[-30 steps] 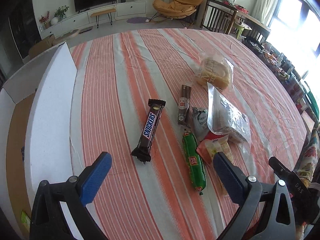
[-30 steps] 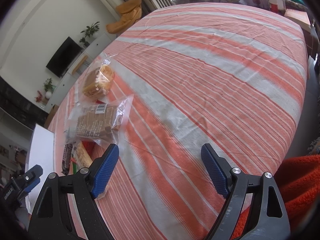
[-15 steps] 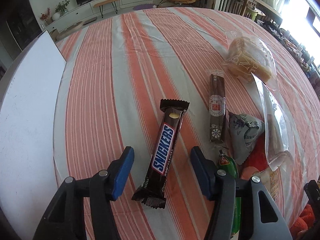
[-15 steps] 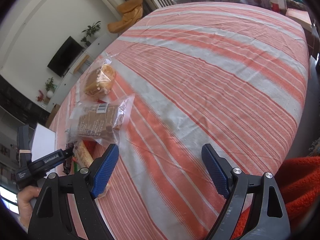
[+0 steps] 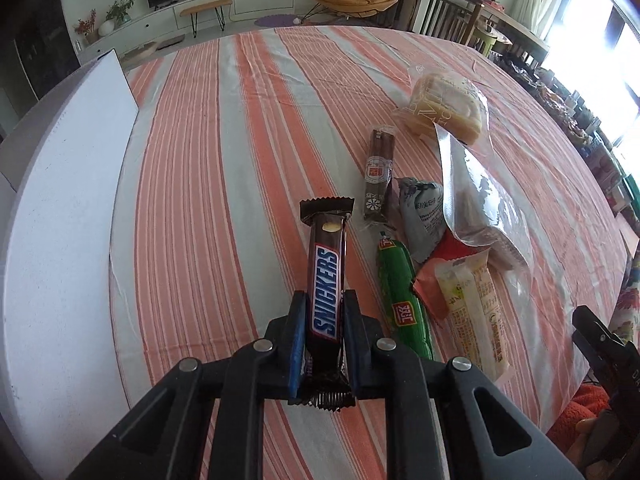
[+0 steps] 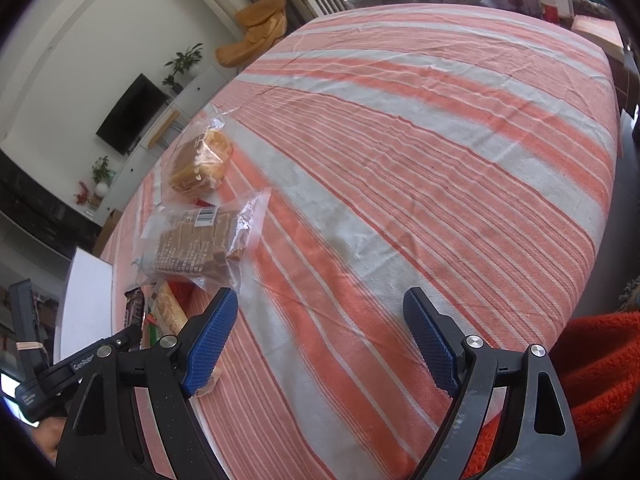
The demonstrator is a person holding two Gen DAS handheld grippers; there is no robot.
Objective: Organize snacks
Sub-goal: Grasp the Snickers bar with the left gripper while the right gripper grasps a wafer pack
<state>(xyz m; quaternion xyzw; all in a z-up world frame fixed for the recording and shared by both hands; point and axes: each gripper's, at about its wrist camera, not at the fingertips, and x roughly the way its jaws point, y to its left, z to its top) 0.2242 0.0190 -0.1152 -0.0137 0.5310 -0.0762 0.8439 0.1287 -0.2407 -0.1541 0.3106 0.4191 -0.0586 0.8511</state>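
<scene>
My left tool [image 5: 323,344] is clamped narrow on the Snickers bar [image 5: 326,276]: both blue pads press the wrapper's sides near its lower end, and the rest of the bar points away from me over the striped cloth of the counter [image 5: 224,168]. The crimped near end of the wrapper sticks out between the tool's arms.

Just to the right of the bar lie the other snacks, bunched toward the counter's near right side: a green sausage stick [image 5: 402,300], a cream-coloured wrapped bar [image 5: 476,312] partly over a red packet [image 5: 430,280], a small grey pouch [image 5: 422,216], a thin brown stick [image 5: 378,176], a clear bag of brown biscuits [image 6: 196,246] and, farther back, a bagged bread loaf [image 5: 446,110]. A white board [image 5: 60,208] stands along the counter's left edge.

My right tool [image 6: 320,340] hangs wide apart above bare cloth near the counter's near edge, with nothing between its pads; its left pad sits just in front of the snack pile.
</scene>
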